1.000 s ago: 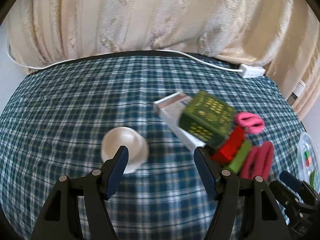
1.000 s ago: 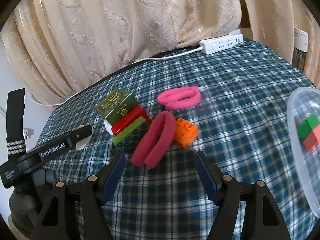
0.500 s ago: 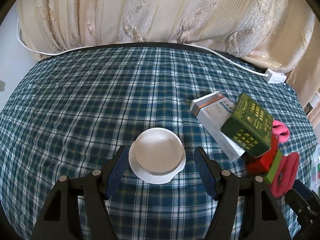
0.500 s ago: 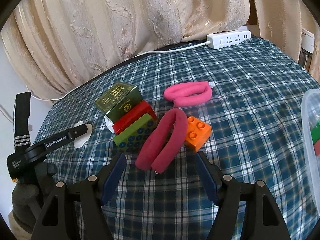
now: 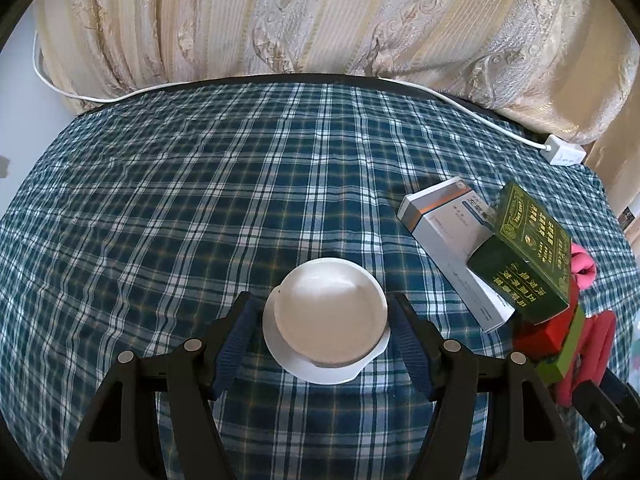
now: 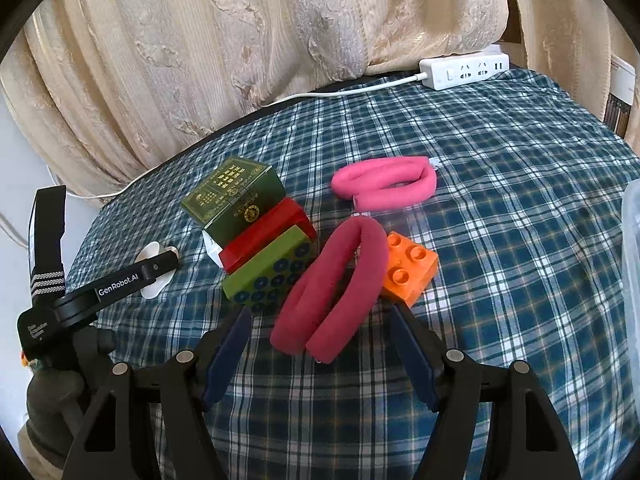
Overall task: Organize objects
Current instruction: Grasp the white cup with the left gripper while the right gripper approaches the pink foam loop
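A white round lidded dish [image 5: 326,318] sits on the plaid tablecloth between the fingers of my open left gripper [image 5: 325,334], one on each side of it, apparently not pressing it. In the right wrist view my open right gripper [image 6: 320,354] straddles the near end of a dark red folded foam loop [image 6: 334,292]. An orange brick [image 6: 408,268] lies against the loop's right side. A green brick [image 6: 268,270], a red brick [image 6: 262,238] and a dark green box [image 6: 234,198] are piled to its left. A pink loop [image 6: 386,188] lies farther back.
A white carton [image 5: 452,248] lies under the green box [image 5: 524,252]. A white power strip [image 6: 464,70] and its cable run along the table's far edge below the curtain. A clear plastic container rim [image 6: 632,272] shows at the right edge.
My left gripper swung left from the box pile and moved forward, so the white dish now sits between its fingers. My right gripper moved closer to the dark red loop.
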### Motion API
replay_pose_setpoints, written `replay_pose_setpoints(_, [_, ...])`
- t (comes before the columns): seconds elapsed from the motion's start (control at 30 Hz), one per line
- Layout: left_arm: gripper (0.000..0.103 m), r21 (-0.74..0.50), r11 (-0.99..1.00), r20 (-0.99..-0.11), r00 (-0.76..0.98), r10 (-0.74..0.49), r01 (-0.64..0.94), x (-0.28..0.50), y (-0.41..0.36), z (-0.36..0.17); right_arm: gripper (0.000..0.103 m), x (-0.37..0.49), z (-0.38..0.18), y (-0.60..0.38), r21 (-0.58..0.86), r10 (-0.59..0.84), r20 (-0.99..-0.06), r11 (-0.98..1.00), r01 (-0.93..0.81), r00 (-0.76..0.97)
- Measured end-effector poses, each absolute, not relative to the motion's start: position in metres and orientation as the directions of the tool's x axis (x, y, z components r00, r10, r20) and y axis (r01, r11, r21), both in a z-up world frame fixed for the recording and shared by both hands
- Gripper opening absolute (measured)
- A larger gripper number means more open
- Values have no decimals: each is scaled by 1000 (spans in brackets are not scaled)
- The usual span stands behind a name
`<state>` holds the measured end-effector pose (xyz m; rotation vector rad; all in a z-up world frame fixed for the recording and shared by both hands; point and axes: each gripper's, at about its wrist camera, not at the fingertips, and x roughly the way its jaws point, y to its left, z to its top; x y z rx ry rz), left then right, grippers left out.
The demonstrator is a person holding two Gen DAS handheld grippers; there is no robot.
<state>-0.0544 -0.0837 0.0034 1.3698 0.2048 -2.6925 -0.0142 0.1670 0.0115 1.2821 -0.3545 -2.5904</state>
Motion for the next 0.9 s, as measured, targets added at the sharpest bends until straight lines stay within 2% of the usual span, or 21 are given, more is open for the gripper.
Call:
replay_pose_setpoints(0.17, [67, -61, -985, -808, -588, -44, 158, -55, -83, 3, 75, -15, 10, 164, 303, -302, -744, -947, 102, -596])
replay_pose_setpoints(0.23, [62, -59, -986, -804, -593, -47, 158, -56, -83, 4, 75, -16, 9, 163, 293, -293, -743, -951, 101, -602])
replay_pose_setpoints(0.47, [61, -48, -985, -790, -610, -65, 167, -49, -84, 9, 75, -16, 9, 161, 279, -282, -742, -955, 101, -609])
replay_pose_setpoints(0.8, [61, -61, -992, -756, -654, -29, 115, -32, -71, 27, 74, -19, 11, 154, 230, -243, -759, -968, 101, -604])
replay_pose_setpoints(0.9, [61, -64, -994, -755, -656, -14, 94, -29, -65, 28, 68, -21, 11, 151, 211, -228, -767, -972, 101, -600])
